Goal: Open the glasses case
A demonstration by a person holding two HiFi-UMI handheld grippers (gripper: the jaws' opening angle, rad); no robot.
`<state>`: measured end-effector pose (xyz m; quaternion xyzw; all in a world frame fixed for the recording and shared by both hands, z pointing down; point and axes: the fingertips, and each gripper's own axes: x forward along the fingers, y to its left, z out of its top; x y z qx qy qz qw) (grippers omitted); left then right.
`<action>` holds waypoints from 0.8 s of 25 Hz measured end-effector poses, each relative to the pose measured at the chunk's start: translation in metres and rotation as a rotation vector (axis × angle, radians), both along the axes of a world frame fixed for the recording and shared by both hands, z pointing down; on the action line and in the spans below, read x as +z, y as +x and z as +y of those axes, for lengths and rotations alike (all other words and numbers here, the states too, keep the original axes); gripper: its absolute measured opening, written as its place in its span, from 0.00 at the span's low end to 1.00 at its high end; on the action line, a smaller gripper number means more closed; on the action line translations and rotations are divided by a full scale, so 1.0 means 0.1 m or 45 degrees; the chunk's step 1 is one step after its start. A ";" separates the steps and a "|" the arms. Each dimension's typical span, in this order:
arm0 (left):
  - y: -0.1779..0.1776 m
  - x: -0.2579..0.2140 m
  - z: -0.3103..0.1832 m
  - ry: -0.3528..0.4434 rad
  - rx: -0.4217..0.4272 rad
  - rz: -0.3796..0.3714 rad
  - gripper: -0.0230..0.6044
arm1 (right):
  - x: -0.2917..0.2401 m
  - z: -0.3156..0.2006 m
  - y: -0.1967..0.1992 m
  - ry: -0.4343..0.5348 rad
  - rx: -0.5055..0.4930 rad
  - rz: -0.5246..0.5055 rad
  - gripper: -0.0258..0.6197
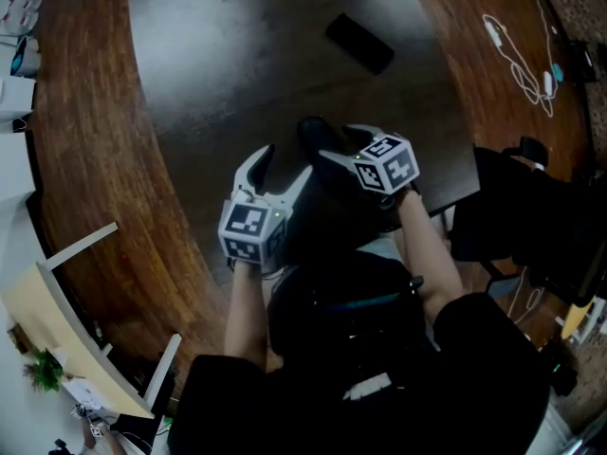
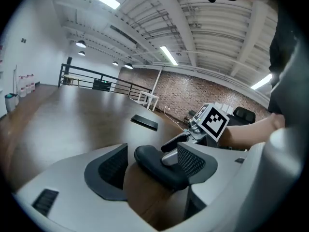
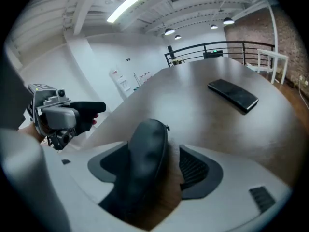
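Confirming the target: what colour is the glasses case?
Glasses case: black, best in the right gripper view.

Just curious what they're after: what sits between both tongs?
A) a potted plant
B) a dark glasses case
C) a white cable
B: each gripper view shows the dark glasses case between the spread jaws of the left tongs and right tongs.

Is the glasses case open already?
No, the glasses case is shut, its zipper seam closed along the edge that shows.
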<state>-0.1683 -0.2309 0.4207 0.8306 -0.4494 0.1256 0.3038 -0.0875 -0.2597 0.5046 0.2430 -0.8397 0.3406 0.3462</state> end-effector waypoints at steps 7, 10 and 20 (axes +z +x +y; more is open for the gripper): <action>-0.06 0.42 -0.04 -0.119 -0.021 0.141 0.55 | 0.13 0.15 -0.39 -0.141 -0.168 -0.149 0.56; -0.06 0.51 -0.05 -0.157 -0.024 0.288 0.55 | 0.03 0.12 -0.46 -0.048 -0.212 -0.234 0.52; 0.15 -0.16 -0.38 0.017 0.070 1.025 0.56 | -0.80 0.01 -0.27 0.083 -0.163 -0.905 0.49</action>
